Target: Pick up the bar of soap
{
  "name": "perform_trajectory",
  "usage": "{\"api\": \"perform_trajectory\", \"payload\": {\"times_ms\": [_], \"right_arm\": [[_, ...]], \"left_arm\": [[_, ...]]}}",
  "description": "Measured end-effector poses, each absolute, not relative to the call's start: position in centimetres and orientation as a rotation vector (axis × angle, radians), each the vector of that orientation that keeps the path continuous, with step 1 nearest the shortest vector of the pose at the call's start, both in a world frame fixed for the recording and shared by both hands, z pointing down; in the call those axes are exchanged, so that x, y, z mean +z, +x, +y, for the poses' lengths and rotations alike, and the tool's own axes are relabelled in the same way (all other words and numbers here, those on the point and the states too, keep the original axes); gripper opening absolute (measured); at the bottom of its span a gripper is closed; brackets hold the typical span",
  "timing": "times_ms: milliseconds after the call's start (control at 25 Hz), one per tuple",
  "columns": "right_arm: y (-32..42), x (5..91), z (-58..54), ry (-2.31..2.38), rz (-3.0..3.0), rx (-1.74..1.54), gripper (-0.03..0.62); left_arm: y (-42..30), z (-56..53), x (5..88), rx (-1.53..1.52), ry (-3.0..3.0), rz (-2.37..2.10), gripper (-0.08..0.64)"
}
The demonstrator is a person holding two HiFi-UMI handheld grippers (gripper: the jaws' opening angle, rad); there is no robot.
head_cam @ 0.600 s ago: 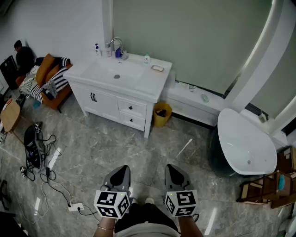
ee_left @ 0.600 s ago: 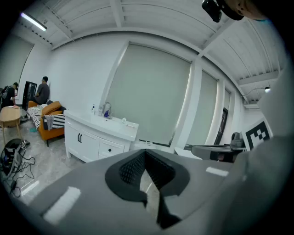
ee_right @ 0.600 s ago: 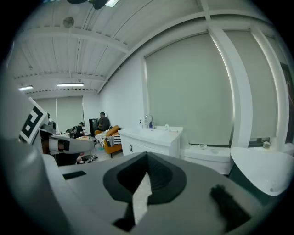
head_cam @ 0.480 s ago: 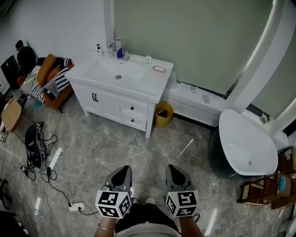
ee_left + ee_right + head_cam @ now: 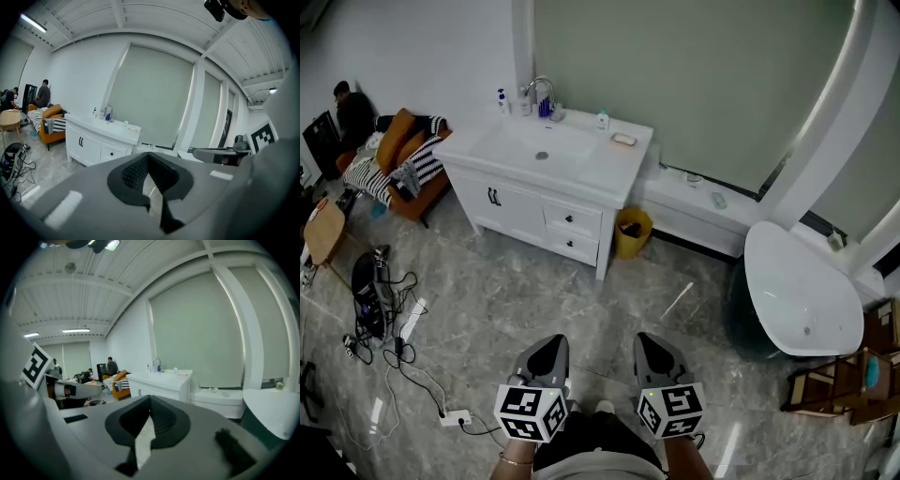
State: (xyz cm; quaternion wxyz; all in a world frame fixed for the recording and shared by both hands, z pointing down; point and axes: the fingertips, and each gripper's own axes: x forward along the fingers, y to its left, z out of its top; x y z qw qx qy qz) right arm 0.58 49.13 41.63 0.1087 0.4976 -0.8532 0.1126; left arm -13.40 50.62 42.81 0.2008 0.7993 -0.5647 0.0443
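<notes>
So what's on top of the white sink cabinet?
A tap, bottles and the bar of soap near its right end. Its doors are shut, so inside is hidden.

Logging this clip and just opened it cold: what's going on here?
A person stands on the marble floor, well back from the white vanity, with the left gripper and the right gripper held low in front. Both are shut and empty. What looks like the bar of soap lies on the countertop right of the basin, untouched. The pick-up has not begun.
</notes>
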Motion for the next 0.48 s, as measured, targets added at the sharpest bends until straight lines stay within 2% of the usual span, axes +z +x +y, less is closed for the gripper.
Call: {"api": "perform_trajectory", "payload": {"times_ms": [120, 200, 480], "right_arm": [[-0.2, 41.8, 49.4, 1.389, -2.566, 0.353, 0.023], [-0.5, 41.7, 49.6, 1.365, -2.601, 0.355, 0.133], [0.4, 40.9, 49.6, 1.391, -2.626, 0.284, 0.216]], "left_arm": [[-13.1, 50.7, 42.8, 0.128, 2.235, -1.576, 0.008], [-12.9, 50.8, 42.9, 0.13, 2.237, -1.572, 0.008], [-12.1, 51.0, 42.8, 0.137, 2.238, -1.578, 0.008]]}}
